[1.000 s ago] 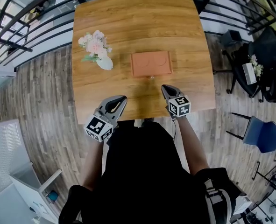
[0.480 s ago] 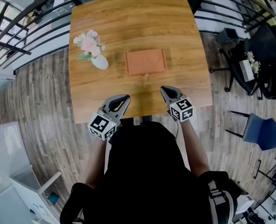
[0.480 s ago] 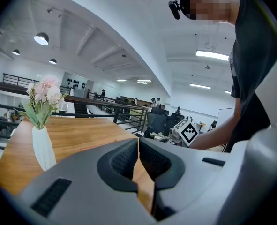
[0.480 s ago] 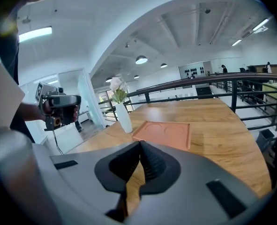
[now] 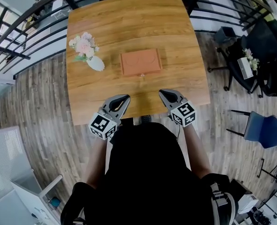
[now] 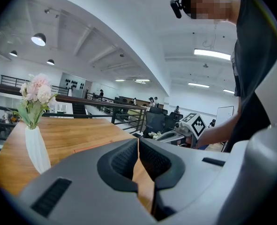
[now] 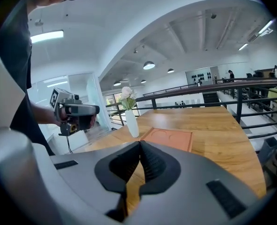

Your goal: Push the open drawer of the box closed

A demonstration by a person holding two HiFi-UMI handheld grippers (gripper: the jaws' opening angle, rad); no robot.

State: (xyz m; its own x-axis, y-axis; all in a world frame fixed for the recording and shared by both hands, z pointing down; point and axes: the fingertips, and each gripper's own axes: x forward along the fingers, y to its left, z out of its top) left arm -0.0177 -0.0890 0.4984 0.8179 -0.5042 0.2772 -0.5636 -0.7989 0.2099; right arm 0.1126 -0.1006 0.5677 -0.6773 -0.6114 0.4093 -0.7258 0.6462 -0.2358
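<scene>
- Terracotta box (image 5: 139, 63) lies flat in the middle of the wooden bench (image 5: 129, 18), with a small knob (image 5: 141, 75) at its near side. From above, I cannot tell whether the drawer stands out or sits flush.
- The left hand-held gripper (image 5: 122, 99) and right hand-held gripper (image 5: 163, 93) hover at the bench's near edge, well short of the box. Each has its jaws pressed together on nothing.
- This fits either an approach or a finished push. Only a drawer standing out would call for a square push on the knob side.
- A white vase (image 5: 95, 63) of pink flowers (image 5: 83, 44) stands left of the box, off that path.
</scene>
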